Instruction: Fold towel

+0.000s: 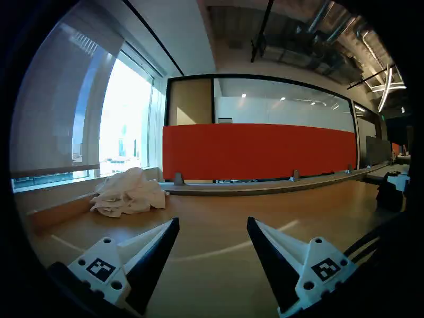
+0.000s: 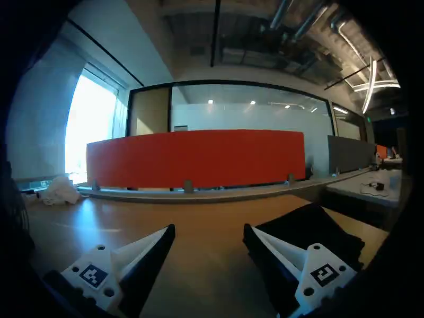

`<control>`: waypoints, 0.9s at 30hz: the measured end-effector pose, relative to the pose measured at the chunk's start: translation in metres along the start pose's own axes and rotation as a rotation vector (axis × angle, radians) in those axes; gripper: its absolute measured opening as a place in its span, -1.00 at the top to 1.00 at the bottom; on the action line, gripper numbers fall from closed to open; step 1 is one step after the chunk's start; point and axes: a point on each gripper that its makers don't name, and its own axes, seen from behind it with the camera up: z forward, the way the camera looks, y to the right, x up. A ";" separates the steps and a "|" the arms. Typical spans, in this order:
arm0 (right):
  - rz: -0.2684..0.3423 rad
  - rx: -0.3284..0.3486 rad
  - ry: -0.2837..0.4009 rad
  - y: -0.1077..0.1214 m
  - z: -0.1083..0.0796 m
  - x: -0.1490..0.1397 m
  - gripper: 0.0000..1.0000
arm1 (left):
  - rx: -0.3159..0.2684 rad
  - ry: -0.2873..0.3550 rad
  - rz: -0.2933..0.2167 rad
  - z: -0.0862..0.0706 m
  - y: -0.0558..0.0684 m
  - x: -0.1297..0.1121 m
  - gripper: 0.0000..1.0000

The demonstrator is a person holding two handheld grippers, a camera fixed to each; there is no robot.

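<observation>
A crumpled white towel (image 1: 129, 193) lies in a heap on the wooden table (image 1: 222, 217), far left, near the window. The left gripper (image 1: 212, 236) hovers low over the table with its fingers wide apart and nothing between them; the towel lies ahead and to its left. In the right gripper view the same white towel (image 2: 60, 191) appears small at the far left. The right gripper (image 2: 209, 238) is open and holds nothing, low over the wooden table (image 2: 159, 217). A folded black cloth (image 2: 312, 228) lies just behind its right finger.
An orange divider panel (image 1: 259, 151) runs along the table's far edge. A bright window (image 1: 122, 122) is at the left. A dark object (image 1: 391, 195) sits at the right of the table. Another desk (image 2: 371, 191) with small items stands beyond at the right.
</observation>
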 end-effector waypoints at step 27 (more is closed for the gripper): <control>0.003 0.001 -0.001 0.000 -0.001 0.000 -1.00 | 0.000 0.000 0.000 0.000 -0.001 0.000 -0.89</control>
